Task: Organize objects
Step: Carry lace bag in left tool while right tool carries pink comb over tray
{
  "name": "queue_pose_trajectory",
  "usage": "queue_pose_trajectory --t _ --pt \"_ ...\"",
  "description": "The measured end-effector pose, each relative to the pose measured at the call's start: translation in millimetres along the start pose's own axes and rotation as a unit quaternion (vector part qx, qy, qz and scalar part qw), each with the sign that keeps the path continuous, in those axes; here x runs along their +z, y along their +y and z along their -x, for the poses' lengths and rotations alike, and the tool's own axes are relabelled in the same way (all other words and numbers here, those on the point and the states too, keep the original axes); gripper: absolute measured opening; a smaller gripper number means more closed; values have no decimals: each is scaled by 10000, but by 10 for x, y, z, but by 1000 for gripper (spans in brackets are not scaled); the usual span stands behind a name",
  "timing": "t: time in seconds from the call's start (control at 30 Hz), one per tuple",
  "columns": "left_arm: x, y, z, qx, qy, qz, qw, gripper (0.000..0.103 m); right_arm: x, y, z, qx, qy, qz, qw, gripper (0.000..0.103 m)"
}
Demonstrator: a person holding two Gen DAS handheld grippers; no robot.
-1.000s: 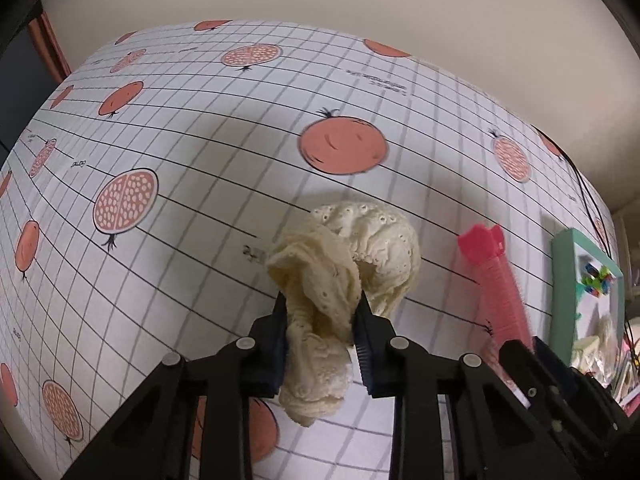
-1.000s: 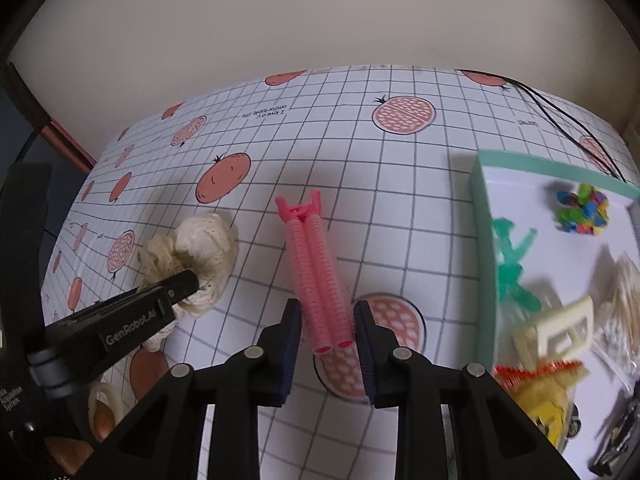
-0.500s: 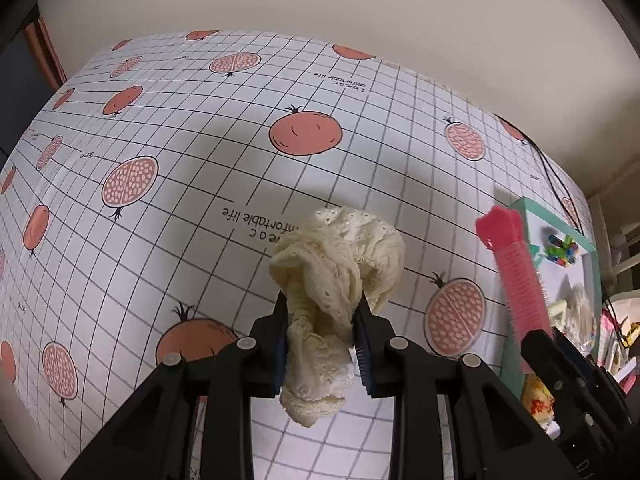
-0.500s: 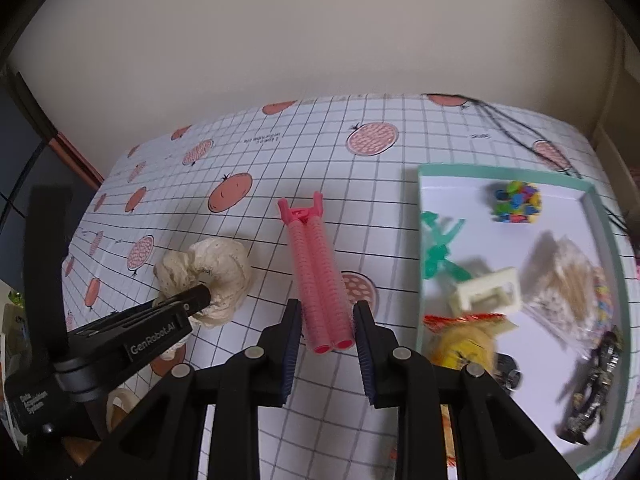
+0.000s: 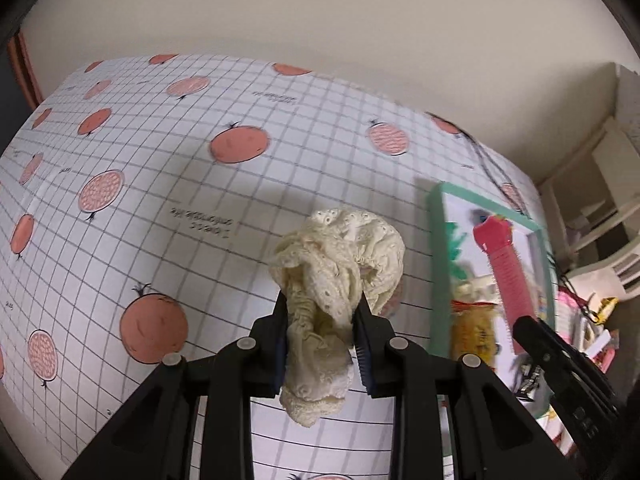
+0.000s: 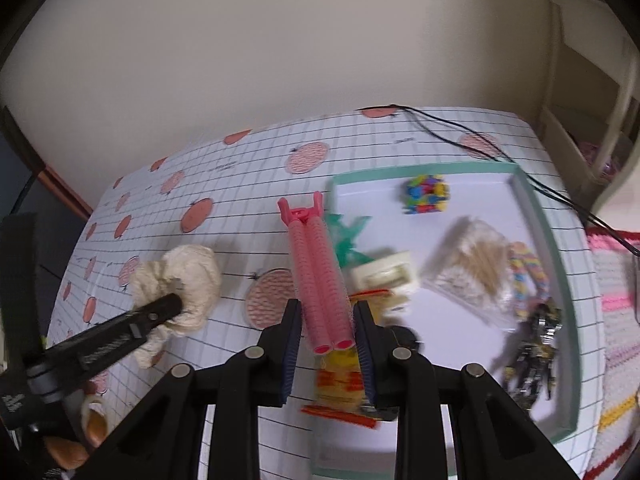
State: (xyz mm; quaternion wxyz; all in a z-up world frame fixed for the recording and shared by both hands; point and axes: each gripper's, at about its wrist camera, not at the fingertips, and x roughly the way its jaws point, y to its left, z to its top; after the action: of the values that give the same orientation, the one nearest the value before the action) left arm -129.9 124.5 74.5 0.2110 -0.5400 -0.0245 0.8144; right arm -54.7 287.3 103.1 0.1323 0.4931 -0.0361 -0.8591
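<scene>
Scrunchie: your left gripper point(image 5: 322, 340) clamps the cream lace scrunchie point(image 5: 340, 264), lifted above the checked tablecloth point(image 5: 160, 208).
Curler: your right gripper point(image 6: 325, 338) grips the pink hair curler point(image 6: 318, 276) near its open end, held over the tray's left edge.
Tray: the green-rimmed tray point(image 6: 556, 264) holds a colourful bead cluster point(image 6: 426, 194), a cream clip point(image 6: 386, 276) and a yellow packet point(image 6: 340, 384).
Cable: a black cable point(image 6: 452, 128) crosses the cloth behind the tray.

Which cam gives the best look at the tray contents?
Right wrist. It shows nearly the whole tray interior, though blurred. Left wrist sees the tray edge-on, mostly hidden behind the pink curler in the right hand-held gripper.
</scene>
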Motion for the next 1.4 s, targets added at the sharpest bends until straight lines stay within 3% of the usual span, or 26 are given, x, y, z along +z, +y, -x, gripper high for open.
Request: queue_pose_trajectory --t 0.3,0.6,1.1,1.4 --pt "-36 -377 -45 -477 43 -105 9988 30 16 -409 35 -119 -4 -363 9993 28" --pt "-185 -889 -78 -822 76 -546 9951 30 -24 -685 83 -274 22 -539 9982 28" --pt "-354 -1418 -135 -1042 204 -1045 9888 30 -153 -1112 87 -545 215 -847 9947 28" --pt "-416 -1595 -221 -1046 305 -1165 9872 31 -194 -1180 59 -467 325 -892 9944 29"
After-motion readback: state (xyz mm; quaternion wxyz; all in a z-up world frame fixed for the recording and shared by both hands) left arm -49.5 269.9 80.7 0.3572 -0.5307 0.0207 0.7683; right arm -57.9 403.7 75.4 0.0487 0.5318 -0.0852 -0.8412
